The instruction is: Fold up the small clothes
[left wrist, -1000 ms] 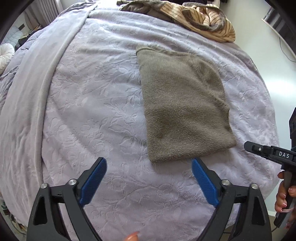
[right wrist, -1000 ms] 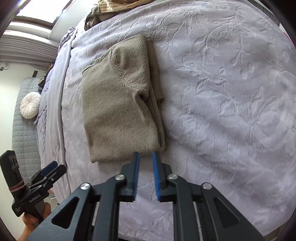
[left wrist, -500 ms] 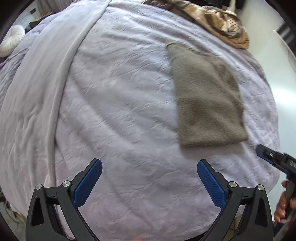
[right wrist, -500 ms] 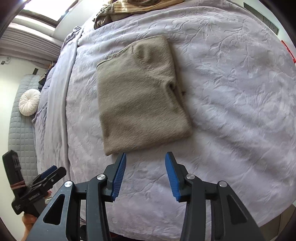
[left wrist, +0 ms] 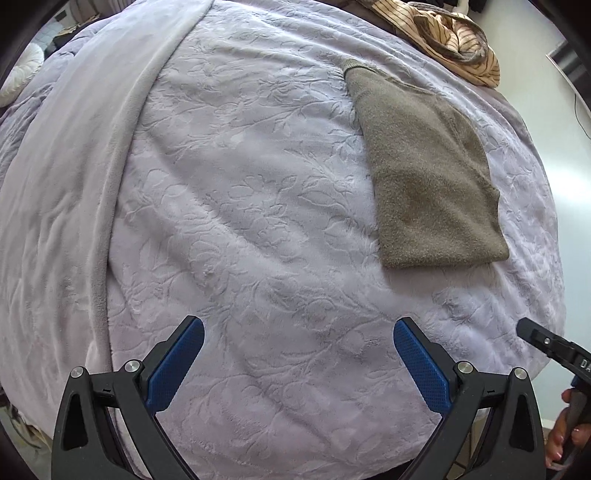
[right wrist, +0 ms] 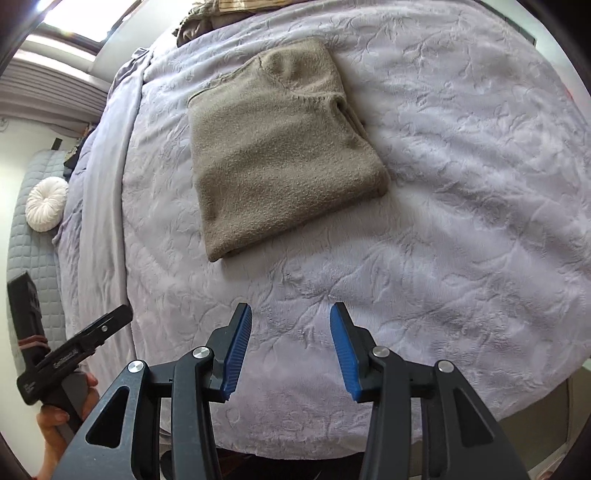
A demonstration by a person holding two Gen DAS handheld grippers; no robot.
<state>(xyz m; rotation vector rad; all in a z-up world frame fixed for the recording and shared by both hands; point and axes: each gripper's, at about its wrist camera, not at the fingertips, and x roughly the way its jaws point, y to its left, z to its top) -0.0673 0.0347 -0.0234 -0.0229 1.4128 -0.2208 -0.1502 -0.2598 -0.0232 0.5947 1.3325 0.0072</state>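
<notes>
Both claws have pulled back off the folded brown sweater (right wrist: 280,147), and the right claw (right wrist: 290,352), nearly closed a second ago, now stands with its blue pads parted and nothing between them. The left claw (left wrist: 297,365) hangs wide apart over bare lilac bedspread (left wrist: 240,221), empty too. The sweater lies flat on the bed, folded into a neat rectangle, well clear of both claws. A striped garment (left wrist: 454,33) sits bunched at the far edge.
</notes>
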